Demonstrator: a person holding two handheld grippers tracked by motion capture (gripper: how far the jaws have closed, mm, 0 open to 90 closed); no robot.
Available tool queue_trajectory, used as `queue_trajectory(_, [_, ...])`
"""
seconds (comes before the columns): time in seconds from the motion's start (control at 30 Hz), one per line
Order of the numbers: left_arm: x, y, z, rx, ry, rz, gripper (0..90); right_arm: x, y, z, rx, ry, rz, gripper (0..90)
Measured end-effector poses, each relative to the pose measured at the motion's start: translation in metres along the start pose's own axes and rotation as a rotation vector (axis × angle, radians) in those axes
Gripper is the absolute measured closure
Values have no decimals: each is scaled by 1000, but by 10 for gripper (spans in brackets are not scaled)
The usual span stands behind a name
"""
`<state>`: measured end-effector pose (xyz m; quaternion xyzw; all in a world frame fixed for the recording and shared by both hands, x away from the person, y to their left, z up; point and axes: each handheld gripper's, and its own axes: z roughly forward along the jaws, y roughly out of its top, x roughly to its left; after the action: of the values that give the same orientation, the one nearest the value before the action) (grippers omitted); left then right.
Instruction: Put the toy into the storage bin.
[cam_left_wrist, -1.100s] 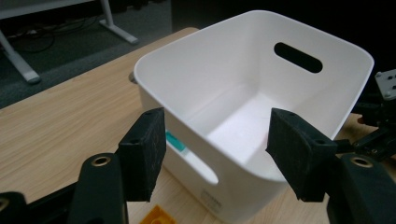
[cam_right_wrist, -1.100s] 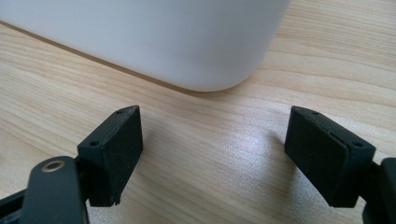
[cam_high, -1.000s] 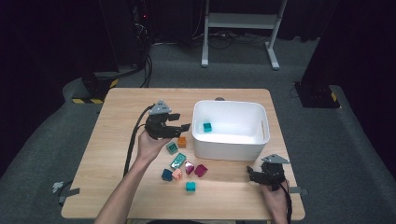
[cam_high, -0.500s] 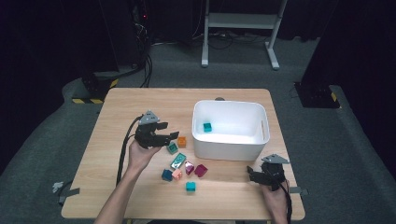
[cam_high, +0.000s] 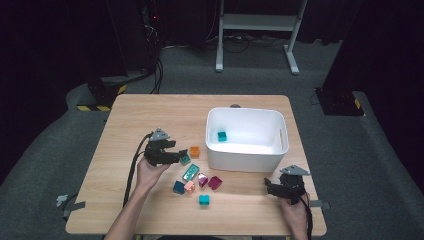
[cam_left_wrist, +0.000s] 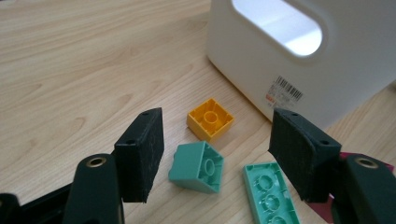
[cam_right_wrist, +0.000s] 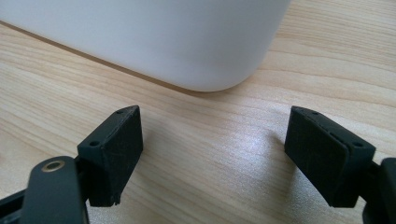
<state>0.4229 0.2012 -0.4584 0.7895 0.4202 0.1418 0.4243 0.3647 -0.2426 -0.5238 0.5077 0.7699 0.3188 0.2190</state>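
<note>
- Pale wood table (cam_high: 150, 115) with a white bin (cam_high: 247, 160) on its right half; a teal brick (cam_high: 222, 136) lies inside the bin, near its left wall.
- Left gripper (cam_high: 176, 156) sits low over the table, just left of the bin, jaws pointing toward the loose bricks.
- In the left gripper view its jaws stand spread – a green brick (cam_left_wrist: 197, 168) lies tilted on the table between them, nearer the left pad (cam_left_wrist: 140, 156), and I cannot tell whether that pad touches it. The right pad (cam_left_wrist: 299, 156) is clear of it.
- Just beyond the green brick lies a yellow brick (cam_left_wrist: 210, 118), studs down, close to the bin's wall; from above it looks orange (cam_high: 194, 152).
- A long green plate (cam_left_wrist: 268, 196) lies beside the green brick, under the right pad's side, hollow side up.
- Further toward the person: a blue brick (cam_high: 178, 187), a pink brick (cam_high: 189, 187), two magenta bricks (cam_high: 215, 182), and a teal one (cam_high: 204, 200) alone nearest the table edge.
- Right gripper (cam_high: 274, 185) rests near the table's right front corner, well apart from the bricks – jaws spread wide with nothing between them, facing the bin's rounded corner (cam_right_wrist: 205, 70).
</note>
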Motion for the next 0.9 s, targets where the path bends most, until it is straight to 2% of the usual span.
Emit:
queue_trajectory(0.43, [7, -20, 18, 51, 17, -5, 352, 0, 0, 0, 0, -1, 0, 192])
queue_trajectory(0.9, [12, -27, 38, 85, 33, -27, 361, 0, 0, 0, -1, -1, 0, 192])
